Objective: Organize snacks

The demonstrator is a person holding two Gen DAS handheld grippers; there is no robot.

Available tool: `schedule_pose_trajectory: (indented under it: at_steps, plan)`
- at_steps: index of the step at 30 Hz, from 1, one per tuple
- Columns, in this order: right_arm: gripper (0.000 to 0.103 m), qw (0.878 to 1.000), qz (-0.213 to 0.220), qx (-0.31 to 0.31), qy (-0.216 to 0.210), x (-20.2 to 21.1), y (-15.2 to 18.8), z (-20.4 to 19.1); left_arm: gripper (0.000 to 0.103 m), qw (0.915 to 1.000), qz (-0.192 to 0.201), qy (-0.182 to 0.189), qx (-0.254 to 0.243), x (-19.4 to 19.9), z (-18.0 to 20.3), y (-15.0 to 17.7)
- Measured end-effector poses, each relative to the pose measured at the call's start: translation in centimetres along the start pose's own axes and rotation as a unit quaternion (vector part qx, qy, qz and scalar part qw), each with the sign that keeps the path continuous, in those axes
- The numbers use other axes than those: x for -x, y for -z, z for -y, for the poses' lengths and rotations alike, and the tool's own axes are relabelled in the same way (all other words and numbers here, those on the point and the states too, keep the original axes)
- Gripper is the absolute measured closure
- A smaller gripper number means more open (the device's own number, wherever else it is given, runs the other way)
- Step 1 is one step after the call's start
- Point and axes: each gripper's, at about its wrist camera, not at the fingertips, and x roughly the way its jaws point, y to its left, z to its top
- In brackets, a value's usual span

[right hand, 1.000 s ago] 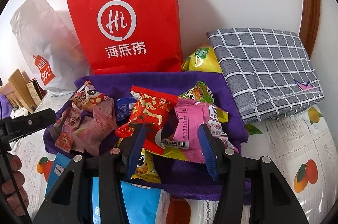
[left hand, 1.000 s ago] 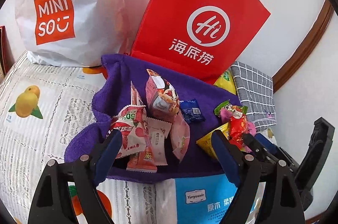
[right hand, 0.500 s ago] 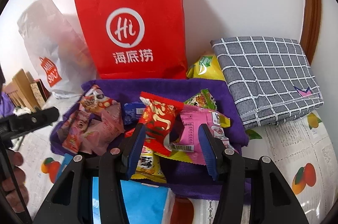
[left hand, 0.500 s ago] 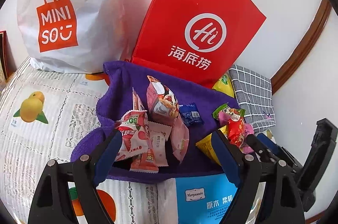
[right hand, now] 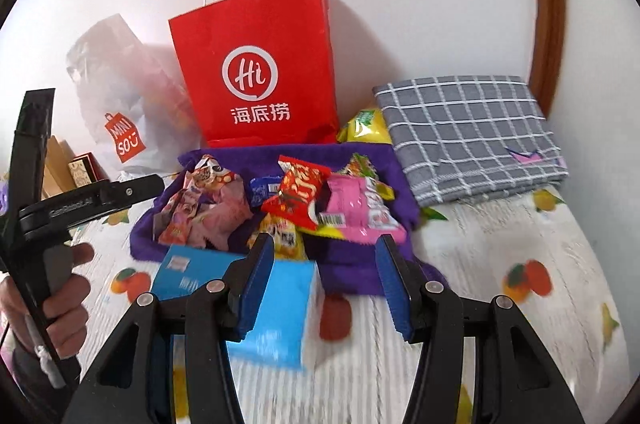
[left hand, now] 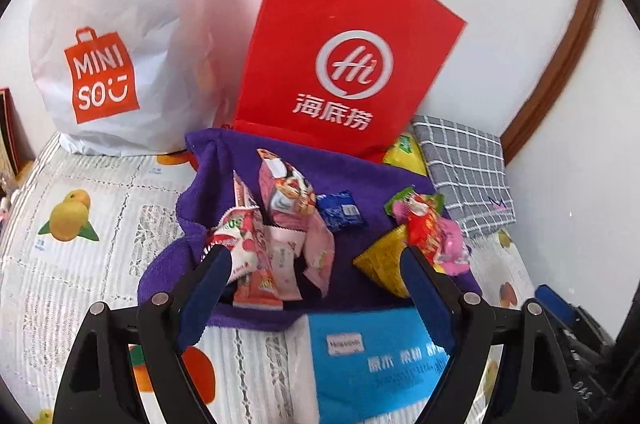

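Several snack packets lie on a purple towel (left hand: pixel 360 172) (right hand: pixel 360 264): a pink cluster (left hand: pixel 276 224) (right hand: pixel 204 208) on the left, a small blue packet (left hand: pixel 340 210) (right hand: pixel 262 190) in the middle, a red packet (left hand: pixel 424 228) (right hand: pixel 298 194), a pink packet (right hand: pixel 352 212) and a yellow one (left hand: pixel 384 260) on the right. My left gripper (left hand: pixel 316 272) is open and empty in front of the pink cluster. My right gripper (right hand: pixel 326 260) is open and empty, back from the red and pink packets.
A red paper bag (left hand: pixel 344 64) (right hand: pixel 260 68) stands behind the towel, a white Miniso bag (left hand: pixel 112 36) (right hand: pixel 120 104) to its left. A folded grey checked cloth (left hand: pixel 468 176) (right hand: pixel 468 132) lies right. A blue tissue pack (left hand: pixel 376 356) (right hand: pixel 276 300) lies in front. A fruit-print tablecloth (left hand: pixel 80 244) covers the table.
Both grippers have drawn back and up from the snack pile, the right one more. The scene looks smaller and farther. No snack has moved.
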Motion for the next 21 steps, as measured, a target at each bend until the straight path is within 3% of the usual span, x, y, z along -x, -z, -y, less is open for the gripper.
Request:
schedule_pose_trajectory:
  at_steps: [7,16,19,21]
  plan:
    - [0.043,1.0,0.007,-0.015,0.015,5.2,1.9,0.5,0.018,0.9997,-0.01,-0.005,-0.022,3.2,1.8,4.2]
    - [0.041,0.999,-0.009,-0.023,0.028,9.6,4.9,0.1,0.018,0.9973,0.018,-0.039,-0.059,10.2,4.5,8.2]
    - [0.02,0.999,-0.003,-0.032,0.036,11.4,6.0,0.1,0.016,0.9968,0.03,-0.037,-0.064,12.4,5.4,9.2]
    - [0.017,0.999,0.01,-0.028,0.042,12.8,6.7,-0.1,0.012,0.9967,0.034,-0.032,-0.066,13.7,6.1,9.9]
